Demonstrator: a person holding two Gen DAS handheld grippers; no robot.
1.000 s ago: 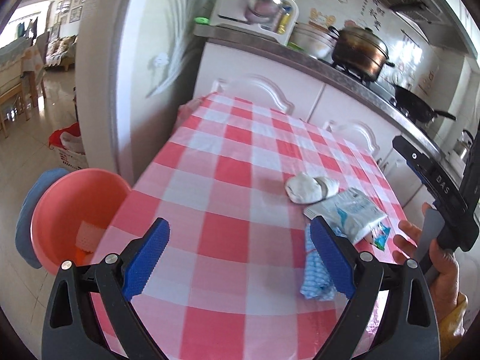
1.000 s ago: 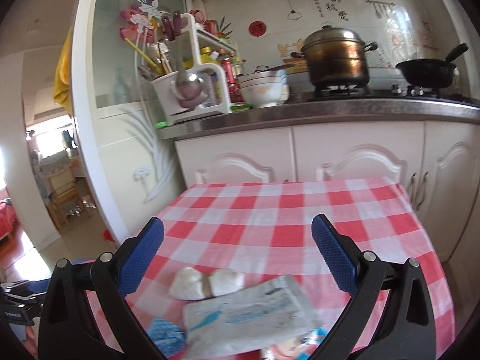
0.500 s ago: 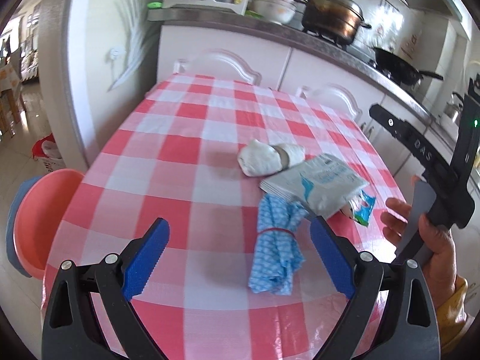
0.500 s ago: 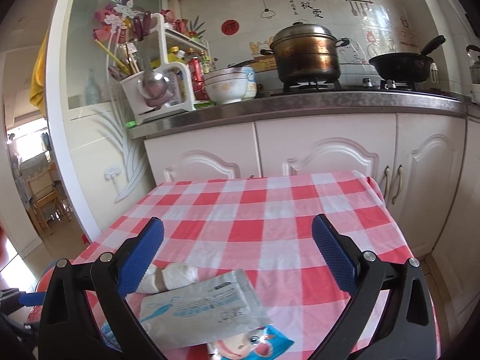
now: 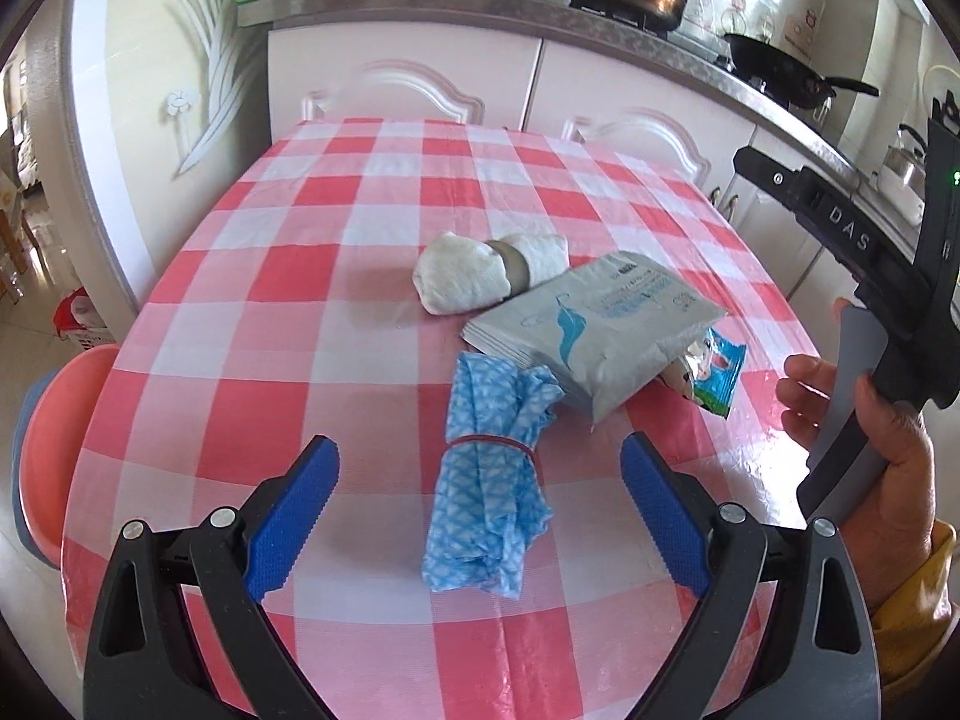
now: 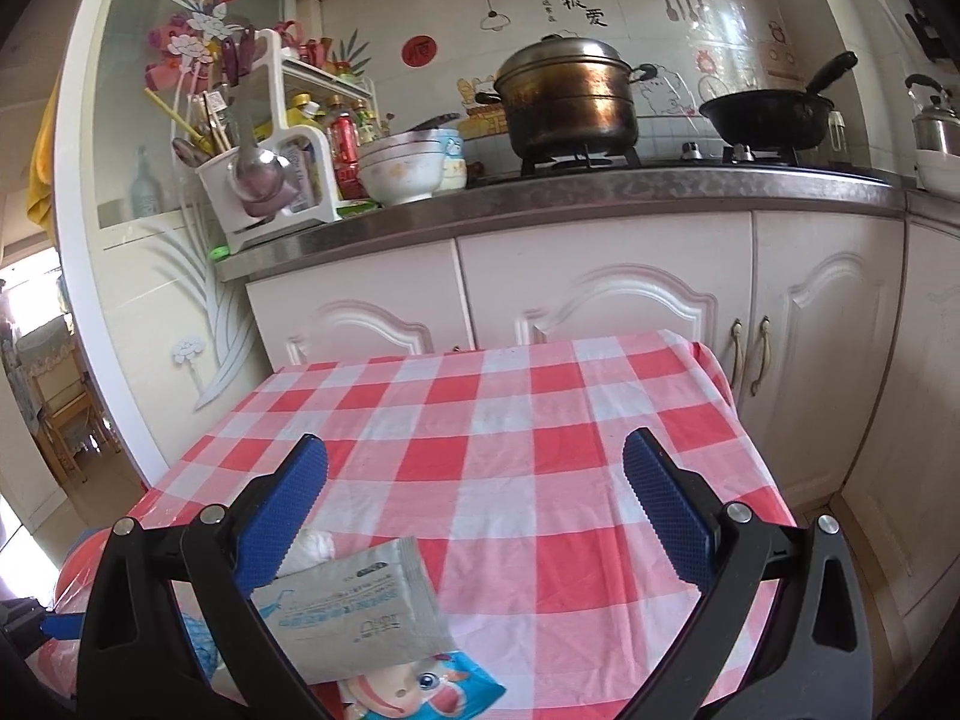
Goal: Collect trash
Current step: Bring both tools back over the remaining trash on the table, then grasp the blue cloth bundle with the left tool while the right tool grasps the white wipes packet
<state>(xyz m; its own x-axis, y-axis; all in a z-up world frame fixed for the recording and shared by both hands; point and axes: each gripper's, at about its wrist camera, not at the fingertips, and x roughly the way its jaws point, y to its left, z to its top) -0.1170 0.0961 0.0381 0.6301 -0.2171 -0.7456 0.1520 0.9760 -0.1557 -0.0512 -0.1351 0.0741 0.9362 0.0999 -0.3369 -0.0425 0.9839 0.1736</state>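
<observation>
On the red-and-white checked table [image 5: 336, 276] lie a blue patterned cloth bundle [image 5: 489, 480] tied with a red band, a white rolled cloth [image 5: 480, 273] with a grey band, a pale wipes packet [image 5: 591, 324] and a small blue snack wrapper [image 5: 717, 369] tucked under it. My left gripper [image 5: 477, 510] is open, and the blue bundle lies between its fingers. In the right wrist view my right gripper [image 6: 477, 507] is open over bare tablecloth, with the wipes packet [image 6: 354, 609] and the snack wrapper [image 6: 420, 687] low at the left.
A pink basin [image 5: 45, 450] sits below the table's left edge. A hand [image 5: 864, 450] holds the other gripper at the right. White cabinets [image 6: 600, 294] and a counter with a pot [image 6: 567, 99], pan [image 6: 765, 114] and bowls [image 6: 399, 165] stand behind the table.
The left gripper has swung right from the basin side and come closer over the blue bundle. The right gripper has shifted right, so the trash slid toward its lower left.
</observation>
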